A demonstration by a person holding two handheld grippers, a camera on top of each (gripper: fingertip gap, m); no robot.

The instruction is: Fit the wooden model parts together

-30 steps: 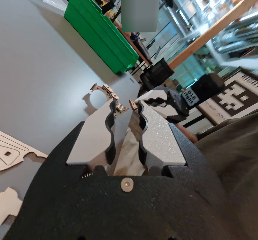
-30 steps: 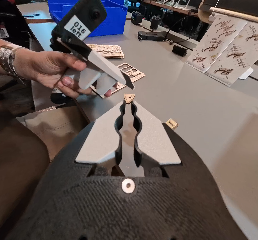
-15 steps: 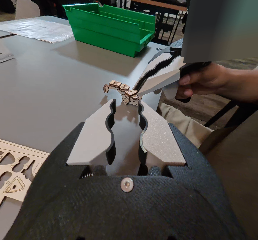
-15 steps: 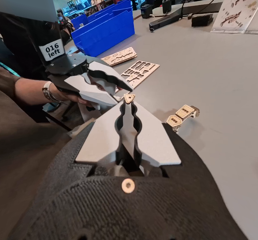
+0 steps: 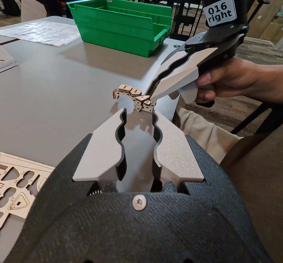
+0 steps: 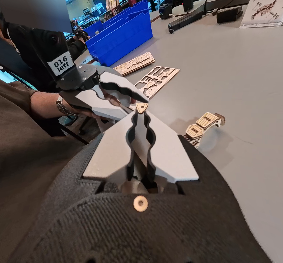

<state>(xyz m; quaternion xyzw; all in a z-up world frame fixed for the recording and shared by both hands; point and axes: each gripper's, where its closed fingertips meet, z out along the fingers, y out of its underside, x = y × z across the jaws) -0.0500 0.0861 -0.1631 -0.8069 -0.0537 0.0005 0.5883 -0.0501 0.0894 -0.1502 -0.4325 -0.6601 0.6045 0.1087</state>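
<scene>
A small wooden model [image 5: 130,93], an arch with ribbed pads, stands on the grey table [image 5: 61,95] near its right edge. My left gripper [image 5: 139,112] is open and empty, its tips just short of the model. My right gripper [image 6: 140,113] is shut on a small triangular wooden piece [image 6: 141,107]. In the left wrist view the right gripper [image 5: 149,97] holds that piece [image 5: 141,98] against the model's near end. In the right wrist view the model [image 6: 203,124] is partly hidden behind the gripper body, and the left gripper's fingers [image 6: 117,87] are spread just beyond the piece.
A green bin [image 5: 119,26] and papers [image 5: 38,32] lie behind the model. A punched wooden sheet [image 5: 15,183] lies at the lower left. A blue bin [image 6: 122,40], stacked sheets [image 6: 136,65], a punched sheet [image 6: 157,79] and an instruction sheet [image 6: 266,3] show in the right wrist view. Both grippers' tips are close together, under 4 cm apart.
The left wrist view swung from tilted to level, with the model now just past the open left fingers. The right gripper carried the triangular piece down to the model's near end.
</scene>
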